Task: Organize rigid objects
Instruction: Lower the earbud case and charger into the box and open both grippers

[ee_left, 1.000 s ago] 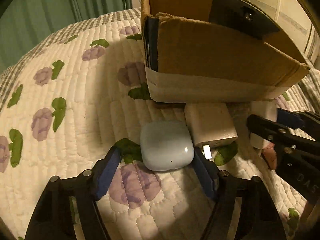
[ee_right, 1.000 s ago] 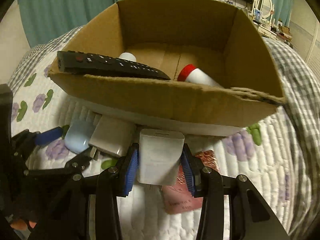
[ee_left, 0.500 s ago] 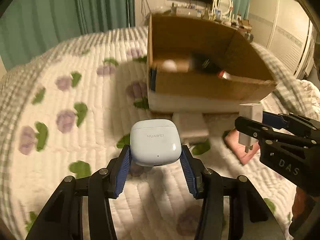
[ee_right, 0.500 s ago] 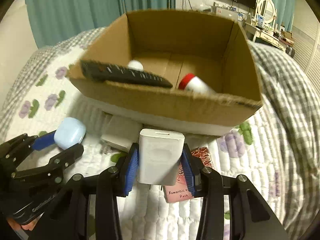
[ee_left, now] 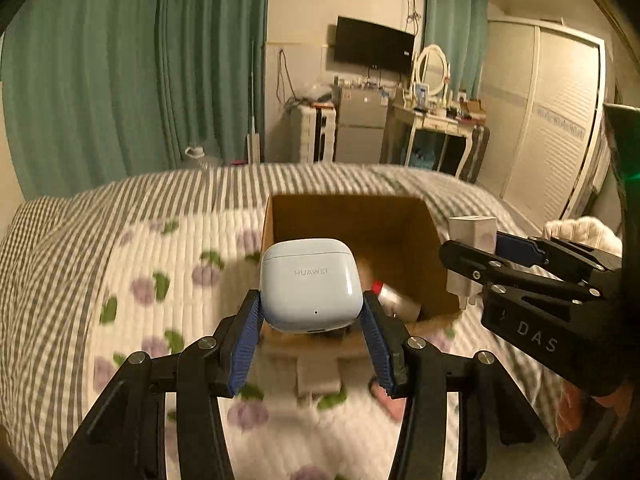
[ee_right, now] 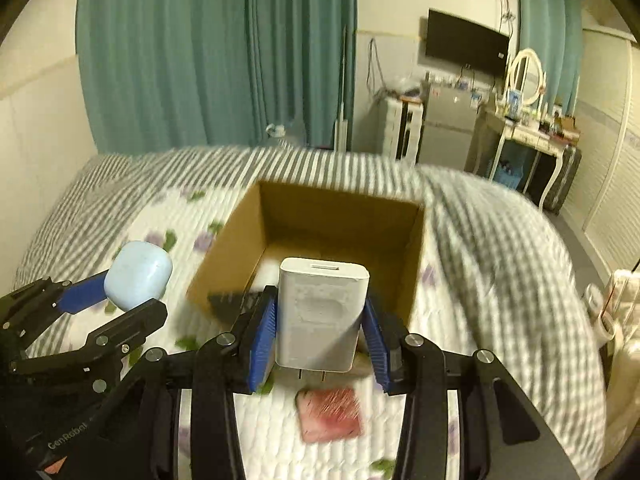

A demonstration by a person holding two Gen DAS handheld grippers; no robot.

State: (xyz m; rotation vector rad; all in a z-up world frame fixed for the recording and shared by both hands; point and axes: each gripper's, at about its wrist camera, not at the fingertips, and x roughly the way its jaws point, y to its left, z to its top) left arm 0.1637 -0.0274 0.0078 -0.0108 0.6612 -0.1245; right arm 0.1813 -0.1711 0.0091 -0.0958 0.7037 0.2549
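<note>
Earbud case (ee_left: 311, 283), pale blue with HUAWEI on its front, is now up in the air, pinched between the blue pads of the left gripper (ee_left: 311, 334), where a second ago it lay on the quilt just below the cardboard box (ee_left: 404, 240). The white charger plug (ee_right: 322, 315) has risen the same way: the right gripper (ee_right: 320, 350) has its fingers clamped on both sides of it, prongs pointing down, and it hangs in front of the box's near wall, not yet over the opening. Both lifts are done, so I judge the carry to the box is under way and only the drop remains for these two. Inside the box I can make out a black remote control (ee_right: 236, 303) leaning on the near edge, a red-capped bottle (ee_left: 386, 292) low in one corner, and something white that is too hidden to name. On the bed (ee_right: 500, 280) below, a second white adapter (ee_left: 318, 376) and a small pink packet (ee_right: 331, 414) wait their turn.
</note>
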